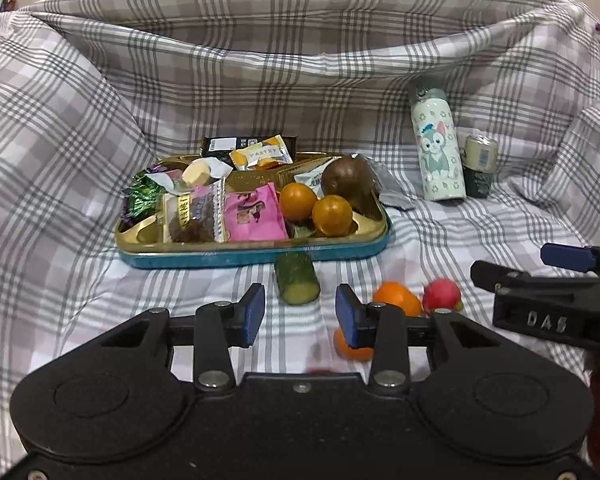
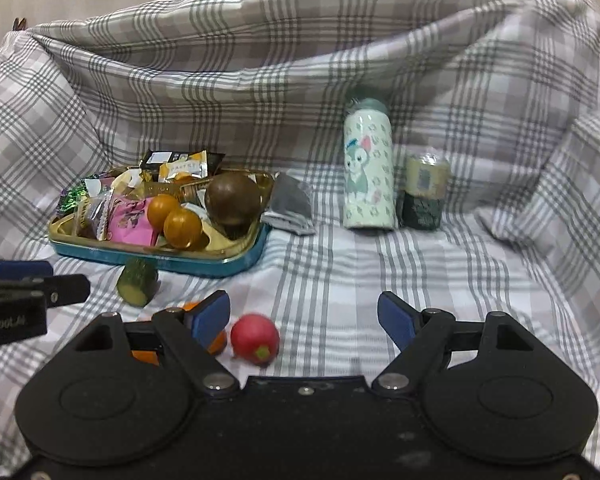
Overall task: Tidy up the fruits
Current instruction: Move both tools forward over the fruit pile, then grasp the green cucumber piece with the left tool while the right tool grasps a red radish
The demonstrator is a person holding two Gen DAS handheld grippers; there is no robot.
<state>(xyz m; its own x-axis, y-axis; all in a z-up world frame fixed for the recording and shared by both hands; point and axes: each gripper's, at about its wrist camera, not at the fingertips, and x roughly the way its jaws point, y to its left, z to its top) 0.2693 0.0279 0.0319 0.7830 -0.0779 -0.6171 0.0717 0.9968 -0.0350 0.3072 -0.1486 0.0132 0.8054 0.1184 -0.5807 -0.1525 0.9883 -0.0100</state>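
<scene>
A gold tray (image 1: 140, 236) with a teal rim holds snack packets, two oranges (image 1: 298, 201) (image 1: 332, 215) and a brown round fruit (image 1: 346, 180). A cut cucumber piece (image 1: 297, 278) lies on the checked cloth just ahead of my open left gripper (image 1: 300, 316). To its right lie two orange fruits (image 1: 396, 298) (image 1: 352, 350) and a red fruit (image 1: 442, 296). My right gripper (image 2: 304, 318) is open, with the red fruit (image 2: 255, 338) in its gap, close to the left finger (image 2: 212, 316). An orange fruit (image 2: 218, 342) is partly hidden behind that finger.
A cat-print bottle (image 2: 368, 172) and a green can (image 2: 424, 192) stand at the back right. A grey packet (image 2: 292, 204) lies beside the tray (image 2: 160, 260). The cloth rises in folds at the back and on both sides. My left gripper (image 2: 20, 292) shows at the left edge.
</scene>
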